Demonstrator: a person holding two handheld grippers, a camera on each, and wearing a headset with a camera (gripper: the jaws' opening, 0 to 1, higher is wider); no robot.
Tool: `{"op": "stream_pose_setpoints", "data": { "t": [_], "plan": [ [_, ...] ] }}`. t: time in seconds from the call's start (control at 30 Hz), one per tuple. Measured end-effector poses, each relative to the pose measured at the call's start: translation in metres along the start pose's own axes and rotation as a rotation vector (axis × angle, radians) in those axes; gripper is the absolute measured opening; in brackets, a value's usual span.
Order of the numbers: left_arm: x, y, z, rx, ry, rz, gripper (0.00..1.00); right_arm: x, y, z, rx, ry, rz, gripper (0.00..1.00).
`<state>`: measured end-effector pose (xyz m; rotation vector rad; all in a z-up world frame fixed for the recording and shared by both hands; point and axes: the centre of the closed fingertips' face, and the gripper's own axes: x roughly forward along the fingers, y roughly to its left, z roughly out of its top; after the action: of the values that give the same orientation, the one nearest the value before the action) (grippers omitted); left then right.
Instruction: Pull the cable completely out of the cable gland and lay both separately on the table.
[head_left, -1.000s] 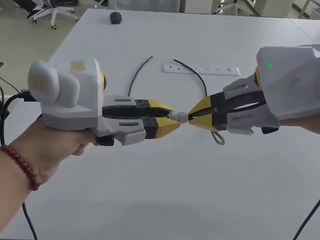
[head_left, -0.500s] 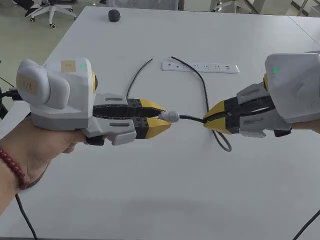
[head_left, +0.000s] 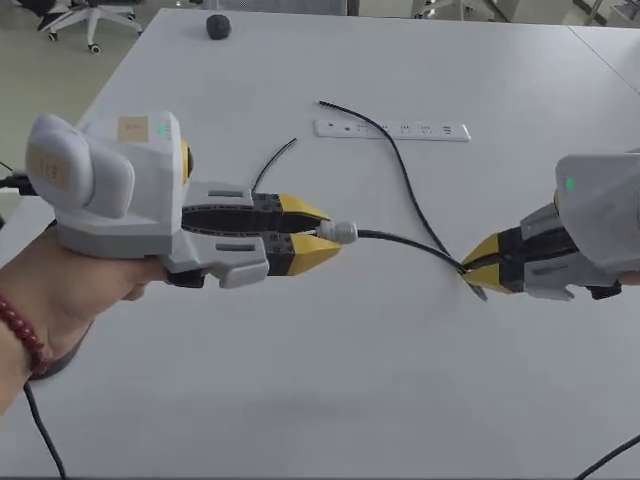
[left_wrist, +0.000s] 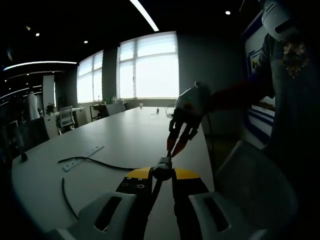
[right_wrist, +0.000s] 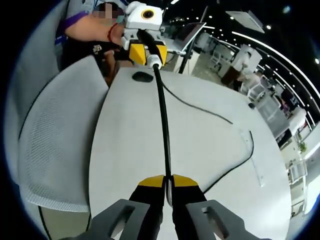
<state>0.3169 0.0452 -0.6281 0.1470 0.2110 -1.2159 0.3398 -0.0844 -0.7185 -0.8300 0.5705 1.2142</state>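
Clamped in left gripper (head_left: 336, 236), small grey cable gland (head_left: 341, 232); in right gripper (head_left: 470, 268), thin black cable (head_left: 405, 240): limp, probably slick, best pinched near gland.

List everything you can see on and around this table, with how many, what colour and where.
table: one, white, under everything
cable gland: one, light grey, in the left gripper's tips
cable: one, black, from the gland to the right gripper, then on across the table
short wire: one, black, on the table behind the left gripper
power strip: one, white, far middle of the table
round thing: one, dark, far end of the table
office chair: one, white, on the floor beyond the table
left gripper: grey and yellow, shut on the gland
right gripper: grey and yellow, shut on the cable
hand: one, holding the left gripper
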Motion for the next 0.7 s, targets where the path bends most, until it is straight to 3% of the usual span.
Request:
{"op": "stream_pose_setpoints", "data": {
  "t": [0.13, 0.3, 0.53, 0.7],
  "plan": [
    [-0.001, 0.001, 0.003, 0.002, -0.009, 0.003, 0.16, 0.001, -0.003, -0.024, 0.039, 0.045, -0.018, 0.00],
    [-0.001, 0.002, 0.006, 0.014, -0.016, 0.001, 0.16, 0.001, -0.004, -0.048, 0.114, 0.062, -0.034, 0.00],
    [0.003, -0.002, 0.005, 0.022, -0.014, -0.004, 0.16, 0.006, -0.005, -0.065, 0.152, 0.088, -0.057, 0.00],
    [0.008, -0.006, -0.001, 0.025, 0.002, -0.012, 0.16, 0.015, 0.002, -0.071, 0.158, 0.100, -0.040, 0.00]
  ]
}}
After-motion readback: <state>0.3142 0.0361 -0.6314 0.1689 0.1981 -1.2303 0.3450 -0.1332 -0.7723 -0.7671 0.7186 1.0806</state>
